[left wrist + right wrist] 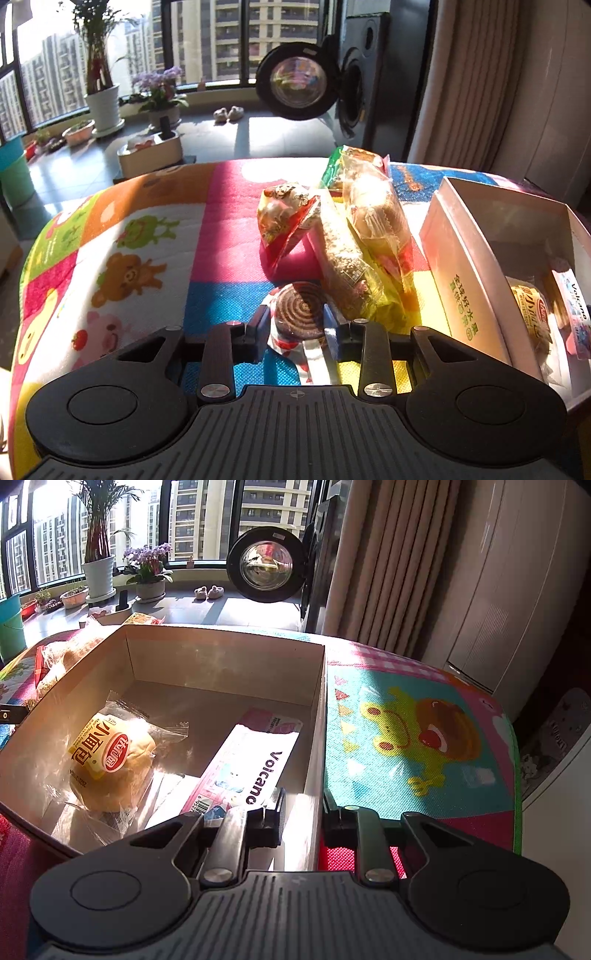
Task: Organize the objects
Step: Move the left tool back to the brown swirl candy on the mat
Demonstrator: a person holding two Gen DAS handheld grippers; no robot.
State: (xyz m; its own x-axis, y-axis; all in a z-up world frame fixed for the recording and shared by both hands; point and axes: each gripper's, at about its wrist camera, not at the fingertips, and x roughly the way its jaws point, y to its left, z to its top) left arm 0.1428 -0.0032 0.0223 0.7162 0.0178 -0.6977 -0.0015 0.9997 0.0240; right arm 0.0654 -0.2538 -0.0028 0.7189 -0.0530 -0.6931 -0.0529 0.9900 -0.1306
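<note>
Beside box (461, 258) | 3 snack packets (354, 236) | left gripper (295, 328) around spiral cookie (301, 312)

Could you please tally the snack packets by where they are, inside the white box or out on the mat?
In the white box: 2, the wrapped bun and the pink Volcano packet.
Out on the mat: at least 5, the spiral snack between the left gripper fingers, plus four piled packets.
Total: 7 visible.
</note>
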